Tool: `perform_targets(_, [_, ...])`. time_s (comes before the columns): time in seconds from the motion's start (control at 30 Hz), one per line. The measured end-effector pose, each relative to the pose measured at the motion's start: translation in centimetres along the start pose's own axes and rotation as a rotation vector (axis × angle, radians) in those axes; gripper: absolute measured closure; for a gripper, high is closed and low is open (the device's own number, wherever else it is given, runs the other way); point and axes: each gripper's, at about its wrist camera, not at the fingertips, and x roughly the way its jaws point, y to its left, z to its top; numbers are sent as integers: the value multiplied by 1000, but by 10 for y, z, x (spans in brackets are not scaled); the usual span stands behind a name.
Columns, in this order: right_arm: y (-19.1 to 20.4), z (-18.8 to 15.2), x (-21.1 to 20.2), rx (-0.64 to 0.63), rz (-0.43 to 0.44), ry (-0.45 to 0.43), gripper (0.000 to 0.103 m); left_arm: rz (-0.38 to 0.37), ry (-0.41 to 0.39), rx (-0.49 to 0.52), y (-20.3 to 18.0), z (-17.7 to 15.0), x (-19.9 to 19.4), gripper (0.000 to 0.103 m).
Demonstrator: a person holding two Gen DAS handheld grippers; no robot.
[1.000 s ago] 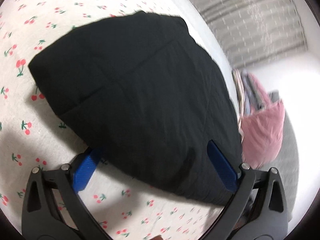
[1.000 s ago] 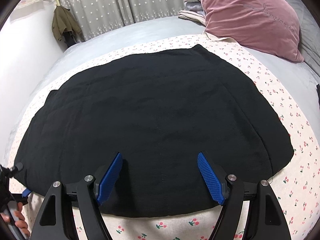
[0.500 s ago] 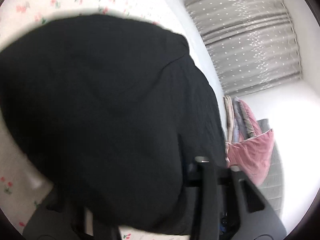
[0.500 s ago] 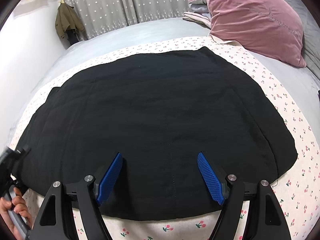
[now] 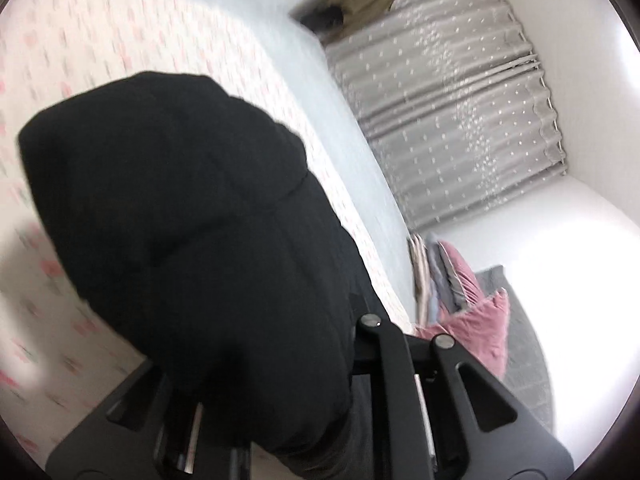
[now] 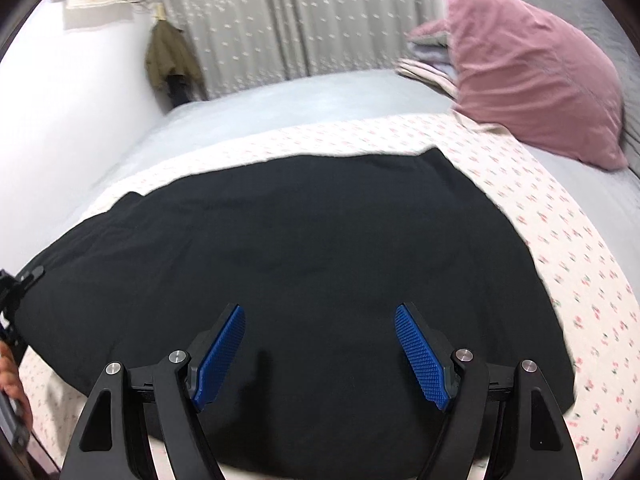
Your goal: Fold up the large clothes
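A large black garment lies spread flat on the cherry-print sheet. In the left wrist view its near end is bunched up and lifted off the sheet, draping over my left gripper. The jaws are closing with that cloth between them, and the fingertips are hidden under it. My right gripper hovers open over the garment's near edge, blue pads wide apart and holding nothing. At the far left of the right wrist view I see the left gripper and the hand holding it.
A pink pillow and a stack of folded clothes sit at the head of the grey bed. Grey dotted curtains and an olive jacket hang behind the bed. A white wall runs along the left.
The left gripper's jaws went from wide open to nearly shut on the garment's end and rose, pulling the cloth up. The right gripper shifted slightly, still open.
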Motion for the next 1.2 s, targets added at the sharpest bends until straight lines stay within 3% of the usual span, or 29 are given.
perform_targets(0.13, [36, -5, 6, -76, 97, -5, 24, 51, -42, 71, 1, 11, -15, 85])
perform_targets(0.27, [75, -11, 21, -137, 222, 45, 24, 47, -48, 178, -12, 4, -19, 85])
perform_targets(0.43, [116, -22, 51, -205, 324, 139, 25, -21, -77, 347, -43, -3, -26, 85])
perform_targets(0.53, [117, -28, 73, -154, 369, 192, 24, -73, -83, 455, -67, -17, -25, 85])
perform_targets(0.67, [103, -24, 89, -113, 438, 210, 24, -176, -89, 583, -91, -26, -29, 85])
perform_targets(0.8, [96, -20, 89, -115, 469, 219, 24, -272, -52, 679, -117, -44, -23, 82])
perform_targets(0.9, [84, -10, 88, -67, 508, 277, 24, -335, -2, 728, -136, -61, -8, 80])
perform_targets(1.03, [47, 9, 79, 119, 551, 281, 24, -366, 79, 793, -151, -83, 15, 78])
perform_targets(1.2, [-39, 25, 64, 359, 489, 183, 24, -335, 205, 941, -156, -120, 44, 71])
